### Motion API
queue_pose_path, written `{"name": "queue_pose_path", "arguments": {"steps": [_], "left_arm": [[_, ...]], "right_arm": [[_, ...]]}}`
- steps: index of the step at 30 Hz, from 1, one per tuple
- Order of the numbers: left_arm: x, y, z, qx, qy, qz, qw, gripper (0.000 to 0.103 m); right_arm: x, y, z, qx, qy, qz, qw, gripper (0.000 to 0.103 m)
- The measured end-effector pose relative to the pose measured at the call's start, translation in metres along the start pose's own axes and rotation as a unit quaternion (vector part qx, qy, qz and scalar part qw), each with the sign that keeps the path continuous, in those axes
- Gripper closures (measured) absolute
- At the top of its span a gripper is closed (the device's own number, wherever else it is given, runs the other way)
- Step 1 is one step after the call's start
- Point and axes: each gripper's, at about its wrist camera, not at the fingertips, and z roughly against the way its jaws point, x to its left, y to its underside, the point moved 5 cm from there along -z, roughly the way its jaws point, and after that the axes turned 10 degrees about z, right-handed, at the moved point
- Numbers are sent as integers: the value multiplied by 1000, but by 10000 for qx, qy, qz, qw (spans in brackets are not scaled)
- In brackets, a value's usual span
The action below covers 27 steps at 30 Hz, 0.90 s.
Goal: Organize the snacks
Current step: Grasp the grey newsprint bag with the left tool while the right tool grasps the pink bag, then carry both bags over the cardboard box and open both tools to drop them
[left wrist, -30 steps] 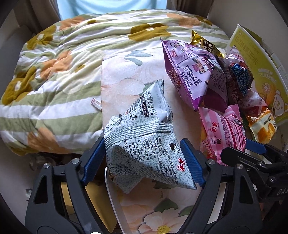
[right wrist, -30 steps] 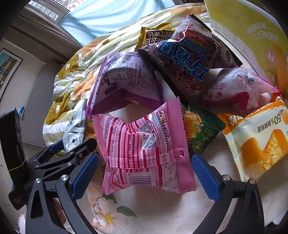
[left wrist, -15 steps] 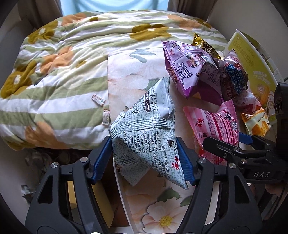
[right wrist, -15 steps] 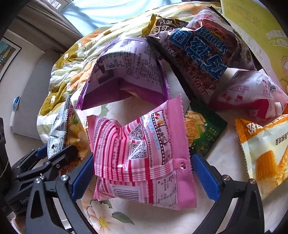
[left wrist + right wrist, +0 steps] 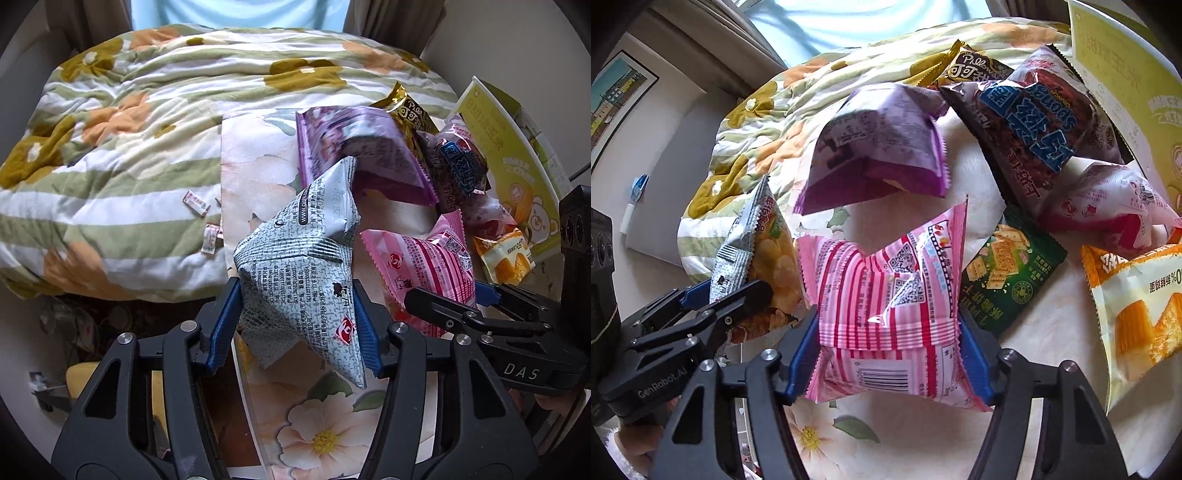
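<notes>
Each of the two grippers is closing on one bag: the left gripper (image 5: 295, 325) pinches the grey bag (image 5: 306, 273) at centre frame, the right gripper (image 5: 886, 354) the pink bag (image 5: 886, 306), while six other bags lie upper right.

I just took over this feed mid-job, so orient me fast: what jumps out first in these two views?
Each tongs has a snack bag between its blue pads, jaws closing: the left tongs on a grey-white patterned bag, the right tongs on a pink striped bag, side by side at the near edge of a floral cloth. Behind them lies a jumble of packets, a purple bag foremost, with a flowered quilt to the left.
</notes>
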Motion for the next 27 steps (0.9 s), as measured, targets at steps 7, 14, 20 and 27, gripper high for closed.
{"name": "queue_pose_path", "arguments": {"steps": [7, 14, 20, 27], "left_arm": [[-8, 2, 28, -212, 126, 129, 9996, 55], [-36, -1, 67, -556, 309, 122, 9979, 55], [-89, -19, 102, -926, 590, -114, 9939, 55], [-186, -49, 124, -1316, 853, -410, 9868, 55]], "right_arm": [[-3, 2, 36, -202, -32, 74, 9998, 39], [-7, 5, 83, -542, -2, 143, 9984, 39], [-30, -3, 147, -1034, 161, 103, 9945, 39], [-97, -23, 222, -1515, 497, 5, 9872, 39]]}}
